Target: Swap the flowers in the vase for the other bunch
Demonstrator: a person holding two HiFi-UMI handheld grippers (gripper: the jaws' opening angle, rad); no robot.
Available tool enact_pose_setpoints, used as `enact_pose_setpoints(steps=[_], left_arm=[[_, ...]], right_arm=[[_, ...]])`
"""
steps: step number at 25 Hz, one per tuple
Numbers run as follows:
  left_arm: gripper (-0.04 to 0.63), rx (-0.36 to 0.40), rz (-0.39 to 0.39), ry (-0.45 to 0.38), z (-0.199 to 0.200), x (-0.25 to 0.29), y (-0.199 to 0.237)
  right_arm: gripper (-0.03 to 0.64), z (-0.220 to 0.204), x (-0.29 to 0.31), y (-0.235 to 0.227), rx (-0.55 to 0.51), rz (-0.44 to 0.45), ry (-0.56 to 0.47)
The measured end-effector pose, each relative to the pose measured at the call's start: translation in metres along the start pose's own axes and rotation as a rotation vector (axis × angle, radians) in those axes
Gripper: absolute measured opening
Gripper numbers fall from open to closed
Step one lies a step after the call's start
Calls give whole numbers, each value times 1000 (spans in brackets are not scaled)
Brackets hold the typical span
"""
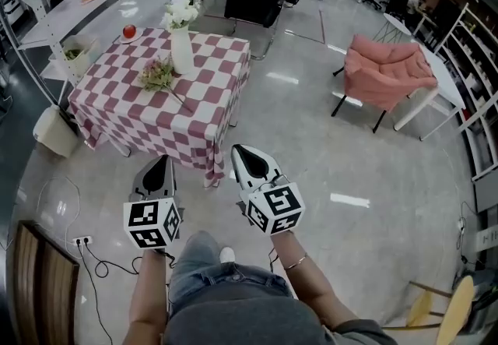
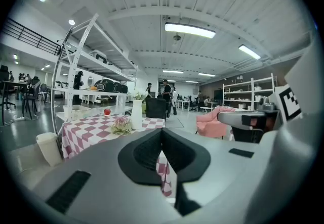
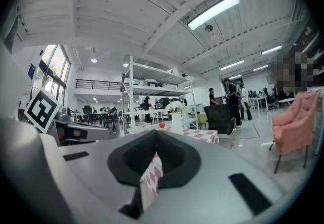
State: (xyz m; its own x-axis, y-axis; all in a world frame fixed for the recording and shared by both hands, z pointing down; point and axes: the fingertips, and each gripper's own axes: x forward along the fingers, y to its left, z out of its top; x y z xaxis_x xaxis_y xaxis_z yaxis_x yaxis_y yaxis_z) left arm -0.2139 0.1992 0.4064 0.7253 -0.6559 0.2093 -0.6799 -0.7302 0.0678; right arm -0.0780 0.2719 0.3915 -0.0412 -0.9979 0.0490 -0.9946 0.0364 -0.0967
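Left gripper point(image 1: 159, 163): we see its grey jaws closed together on nothing, held in front of the person and well short of the table.
Right gripper point(image 1: 247, 155): likewise closed and empty, beside the left one.
Table with red-and-white checked cloth point(image 1: 208, 106): ahead of both grippers; the cloth hangs loose over the near edge.
Tall white ceramic vase point(image 1: 182, 51): upright toward the far side of the table, holding the white flowers point(image 1: 180, 12).
Pale pink and green bunch point(image 1: 158, 73): lying on the cloth just beside the vase, its stem trailing toward the near edge.
Red apple on a small plate point(image 1: 129, 31): at the far left corner.
Stage: we judge the swap not yet begun.
Hazard, tipping: the vase is narrow and tall; pulling the white flowers at a slant, with no second gripper steadying it, could topple it.
Hazard, cloth: a jaw catching the loose cloth could drag the vase and the apple.
Hazard, stems: pinching the thin stems too hard could crush them; too loosely, they could slip.
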Motion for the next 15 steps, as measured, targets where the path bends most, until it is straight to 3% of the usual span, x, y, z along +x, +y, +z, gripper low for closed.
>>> enact_pose_setpoints(steps=[6, 15], left_arm=[[17, 1, 14, -9, 5, 17, 6], [17, -62, 25, -18, 8, 64, 31]], right_arm=[[11, -2, 11, -12, -14, 11, 16], [11, -4, 51, -42, -28, -11, 39]])
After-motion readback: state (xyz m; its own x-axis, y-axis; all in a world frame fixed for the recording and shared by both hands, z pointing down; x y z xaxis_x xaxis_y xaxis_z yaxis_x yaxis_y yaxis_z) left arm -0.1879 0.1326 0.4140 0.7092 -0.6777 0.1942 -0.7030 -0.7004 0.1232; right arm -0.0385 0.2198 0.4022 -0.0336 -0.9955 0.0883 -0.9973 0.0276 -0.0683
